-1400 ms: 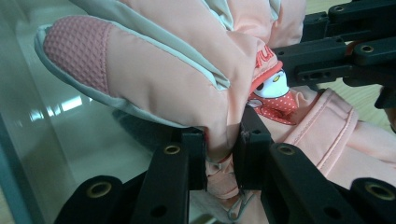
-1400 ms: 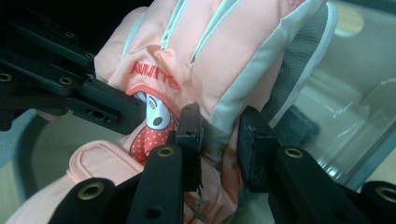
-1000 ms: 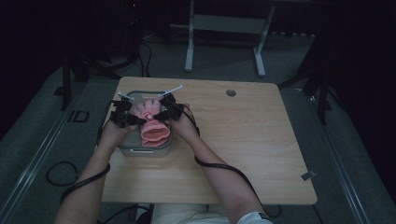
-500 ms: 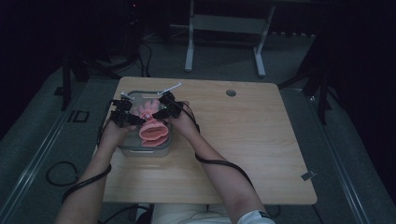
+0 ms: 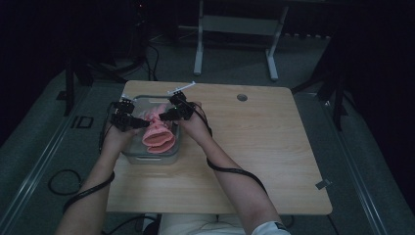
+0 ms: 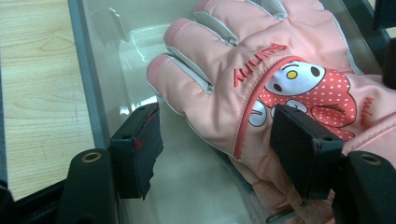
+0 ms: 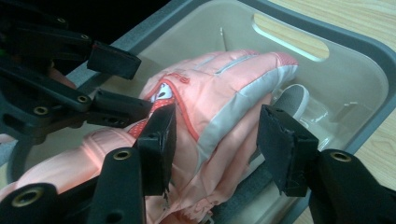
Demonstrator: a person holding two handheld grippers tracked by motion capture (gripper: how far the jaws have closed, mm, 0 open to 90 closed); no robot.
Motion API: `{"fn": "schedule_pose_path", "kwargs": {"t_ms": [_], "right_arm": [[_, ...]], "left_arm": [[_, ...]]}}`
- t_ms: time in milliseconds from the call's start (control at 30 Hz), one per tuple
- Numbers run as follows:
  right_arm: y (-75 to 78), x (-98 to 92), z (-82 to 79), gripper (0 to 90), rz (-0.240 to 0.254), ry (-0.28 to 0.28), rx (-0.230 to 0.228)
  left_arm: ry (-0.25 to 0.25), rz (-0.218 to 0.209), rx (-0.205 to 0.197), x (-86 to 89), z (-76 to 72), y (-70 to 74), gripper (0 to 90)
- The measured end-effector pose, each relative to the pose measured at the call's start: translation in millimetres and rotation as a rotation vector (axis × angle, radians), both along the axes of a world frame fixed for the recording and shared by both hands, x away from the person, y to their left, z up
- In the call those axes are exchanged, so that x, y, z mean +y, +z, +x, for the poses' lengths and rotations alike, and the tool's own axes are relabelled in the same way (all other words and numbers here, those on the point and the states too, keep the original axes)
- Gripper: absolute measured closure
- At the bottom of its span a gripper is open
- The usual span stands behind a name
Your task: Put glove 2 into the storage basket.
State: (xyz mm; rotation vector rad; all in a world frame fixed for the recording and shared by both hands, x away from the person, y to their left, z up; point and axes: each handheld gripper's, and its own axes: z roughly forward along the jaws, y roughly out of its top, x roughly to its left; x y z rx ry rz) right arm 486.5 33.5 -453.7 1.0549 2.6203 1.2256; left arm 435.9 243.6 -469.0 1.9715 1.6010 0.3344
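Wooden table (image 5: 254,152) under dim light: left gripper (image 6: 215,140) and right gripper (image 7: 215,140) both hang with jaws apart over a pink glove (image 6: 261,70), which lies in a clear bin (image 5: 129,152) at the high view's left-center

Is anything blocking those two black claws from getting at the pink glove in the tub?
Nothing visible. The pink glove lies uncovered in the clear tub, and both the left gripper and the right gripper stand open right at it.
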Motion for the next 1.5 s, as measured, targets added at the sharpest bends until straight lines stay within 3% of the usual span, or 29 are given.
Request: {"fn": "schedule_pose_path", "kwargs": {"t_ms": [267, 533, 700, 933, 1233, 1267, 1367, 1500], "right_arm": [[7.1, -3.8, -5.2, 47.1, 0.013, 0.019, -0.014], [10.3, -9.8, -7.2, 46.6, 0.027, 0.017, -0.02], [12.8, -13.9, -8.6, 46.6, 0.034, 0.017, -0.027], [19.2, -22.7, -9.0, 46.6, 0.054, 0.011, -0.032], [17.7, -40.0, -11.8, 42.8, 0.048, 0.023, -0.02], [17.8, -43.4, -12.3, 41.8, 0.049, 0.021, -0.02], [19.6, -57.9, -13.7, 37.8, 0.054, 0.016, -0.029], [22.6, -72.1, -17.3, 30.8, 0.061, 0.032, -0.033]], "left_arm": [[-0.002, 0.005, -0.015, 6.7, -4.6, 11.0, 30.9], [-0.032, -0.02, -0.057, 4.9, -10.0, 21.8, 26.3], [-0.051, -0.012, -0.074, 2.0, -11.5, 26.5, 21.7], [-0.045, -0.028, -0.118, 2.7, -14.8, 36.2, 18.5], [-0.116, -0.045, -0.198, -15.0, -26.9, 46.2, 13.1], [-0.141, -0.044, -0.219, -21.9, -30.4, 47.9, 13.1], [-0.181, -0.05, -0.229, -33.3, -35.2, 49.2, 2.4], [-0.233, -0.062, -0.257, -49.8, -43.9, 52.4, 1.6]]}}
